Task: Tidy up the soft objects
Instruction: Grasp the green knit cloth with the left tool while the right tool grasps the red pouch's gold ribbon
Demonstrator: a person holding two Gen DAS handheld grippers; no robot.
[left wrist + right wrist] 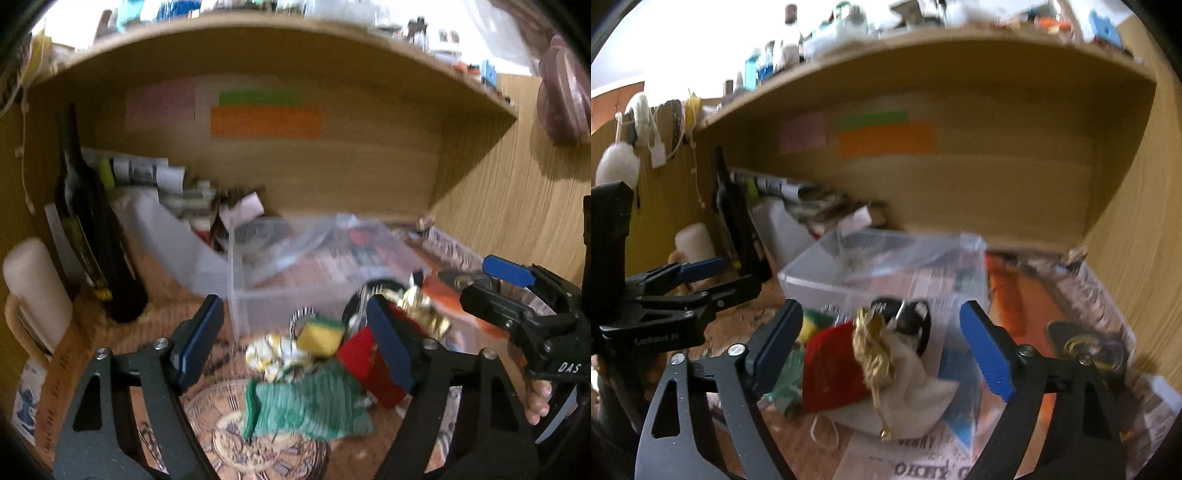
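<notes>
A pile of soft things lies on the desk in front of a clear plastic box [258, 295]. In the left wrist view I see a green knitted cloth [310, 406], a yellow-green sponge [319, 338], a crumpled white-gold piece [273, 356] and a red pouch [369, 365]. My left gripper [295, 343] is open above the pile. In the right wrist view the red pouch [834, 373], a gold ribbon [873, 350] and a white cloth bag [916, 395] lie between the fingers of my right gripper [882, 347], which is open. The box [886, 262] stands just behind.
A dark bottle [92, 236] and a white mug [35, 295] stand at the left. Papers and clutter [166, 177] fill the back under a wooden shelf [277, 40]. Newspaper [1089, 295] covers the desk at the right. Wooden walls close in both sides.
</notes>
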